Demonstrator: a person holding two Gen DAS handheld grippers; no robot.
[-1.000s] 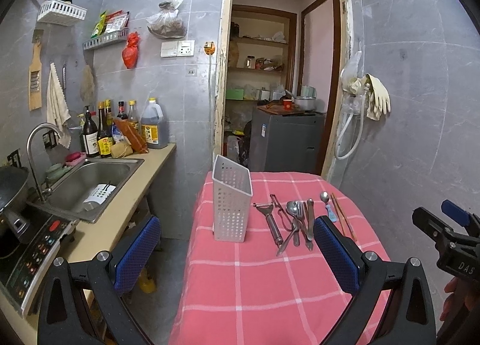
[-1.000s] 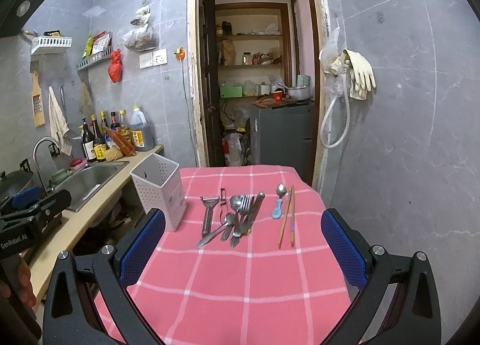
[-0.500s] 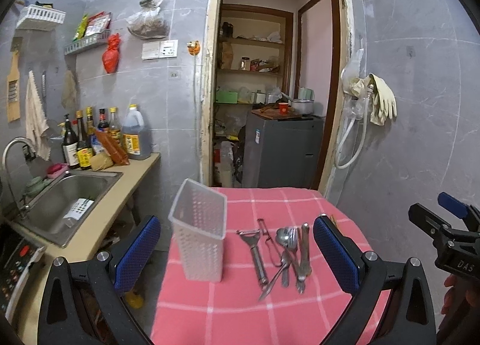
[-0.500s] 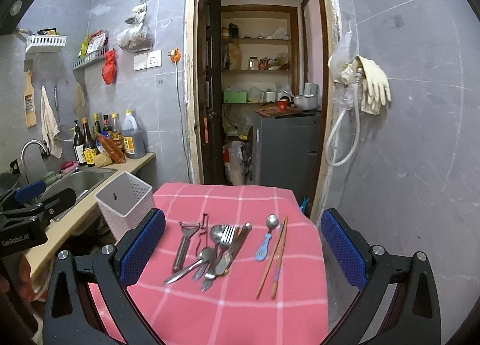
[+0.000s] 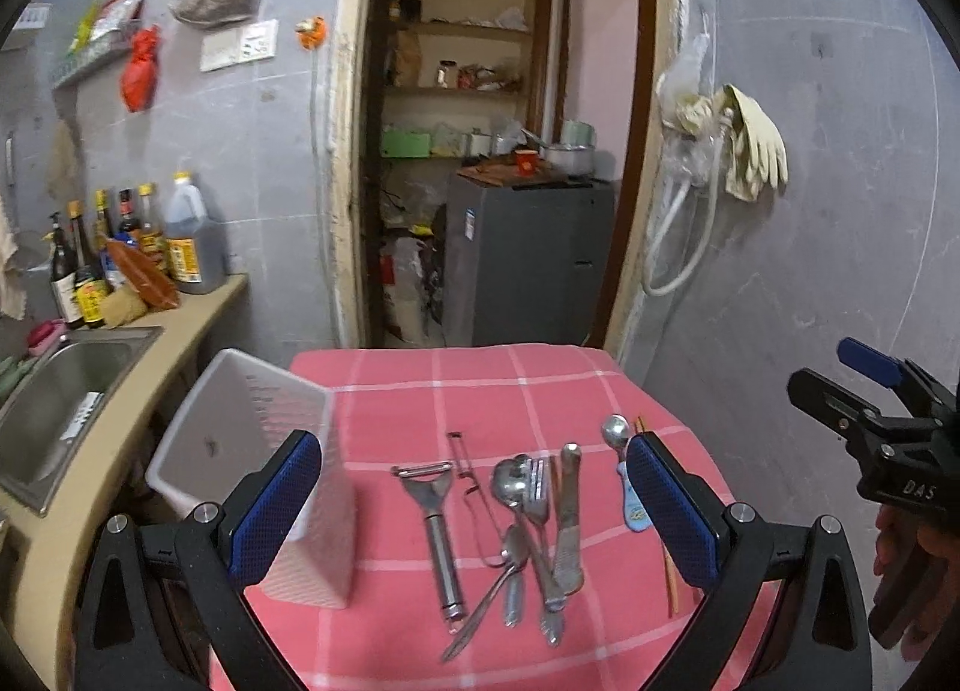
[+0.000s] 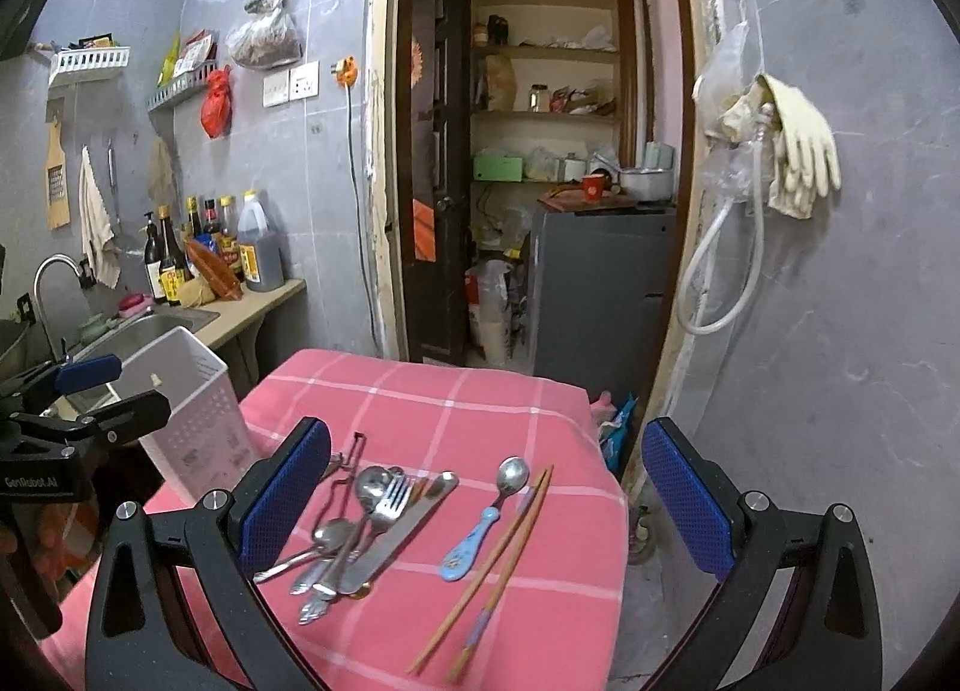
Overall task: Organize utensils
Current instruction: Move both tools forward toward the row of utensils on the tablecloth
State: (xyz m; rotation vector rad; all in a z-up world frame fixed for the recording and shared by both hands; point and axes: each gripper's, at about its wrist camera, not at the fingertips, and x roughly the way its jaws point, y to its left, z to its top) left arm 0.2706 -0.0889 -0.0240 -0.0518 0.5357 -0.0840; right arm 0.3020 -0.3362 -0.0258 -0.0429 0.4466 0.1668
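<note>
A white perforated utensil holder stands on the left of the pink checked tablecloth; it also shows in the right wrist view. A peeler, a pile of metal spoons, fork and knife, a blue-handled spoon and chopsticks lie in a row on the cloth. My left gripper is open and empty above the pile. My right gripper is open and empty above the blue-handled spoon and chopsticks.
A counter with a steel sink and several bottles runs along the left. An open doorway with a grey cabinet lies behind the table. A hose and gloves hang on the right wall.
Both grippers have moved closer to the table and lower over the utensils. The utensils and holder look larger and nearer. Both stay open.
</note>
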